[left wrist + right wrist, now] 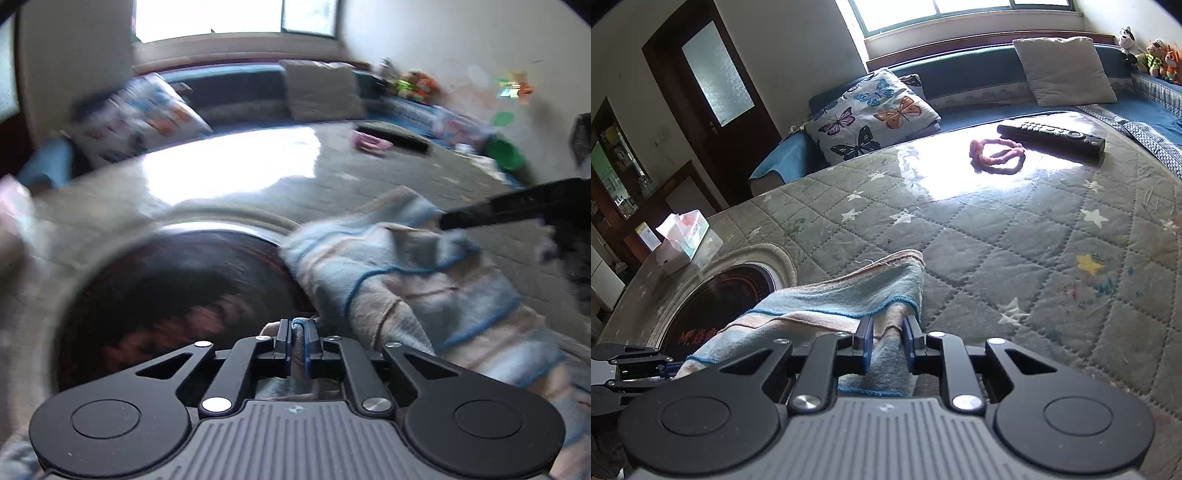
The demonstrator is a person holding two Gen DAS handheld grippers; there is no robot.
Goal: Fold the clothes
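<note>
A light blue and beige striped cloth (406, 266) lies bunched on the quilted table cover, beside a round dark hob plate (177, 288). My left gripper (298, 332) is shut on the cloth's blue-stitched edge, which pokes up between its pads. In the right wrist view the cloth (842, 295) stretches leftward over the hob plate (724, 306). My right gripper (888, 332) has its jaws a little apart, with a fold of the cloth lying loose between them. The left gripper (639, 365) shows at the lower left, at the cloth's other end.
The grey star-patterned quilted cover (997, 240) spreads ahead. On its far side lie a black remote (1052, 138) and a pink hair band (997, 155). A tissue box (683, 236) stands at the left edge. Behind is a sofa with a butterfly cushion (875, 114).
</note>
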